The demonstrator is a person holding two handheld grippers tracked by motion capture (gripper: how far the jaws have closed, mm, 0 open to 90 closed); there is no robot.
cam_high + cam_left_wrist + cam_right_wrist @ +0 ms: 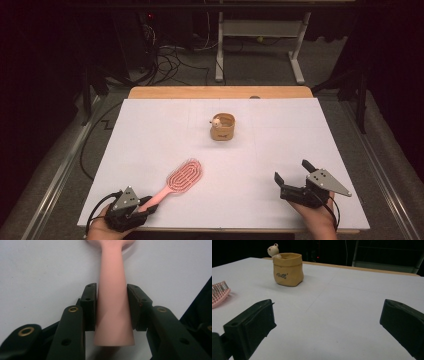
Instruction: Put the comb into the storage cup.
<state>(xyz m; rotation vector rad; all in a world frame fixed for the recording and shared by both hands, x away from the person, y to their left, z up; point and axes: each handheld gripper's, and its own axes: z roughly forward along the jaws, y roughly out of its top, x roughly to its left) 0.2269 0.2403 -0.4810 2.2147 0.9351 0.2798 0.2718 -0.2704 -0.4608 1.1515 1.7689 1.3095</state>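
Note:
A pink hairbrush (180, 179) lies on the white table (150, 130), bristled head toward the middle, handle toward the near left corner. My left gripper (147, 204) is shut on the handle; in the left gripper view both pads press the sides of the pink handle (112, 307). A tan pouch-shaped cup (223, 128) with a small bear figure on its rim stands upright near the table's centre. My right gripper (292, 171) rests open at the near right, nothing between its fingers. From the right gripper view the cup (287, 269) stands far left and the brush head (219, 293) at the left edge.
The table's wooden far edge (220, 92) shows beyond the white sheet. Behind it stand a white desk frame (260, 40) and tangled cables (170, 60) on the floor. Bare sheet lies between the cup and my right gripper.

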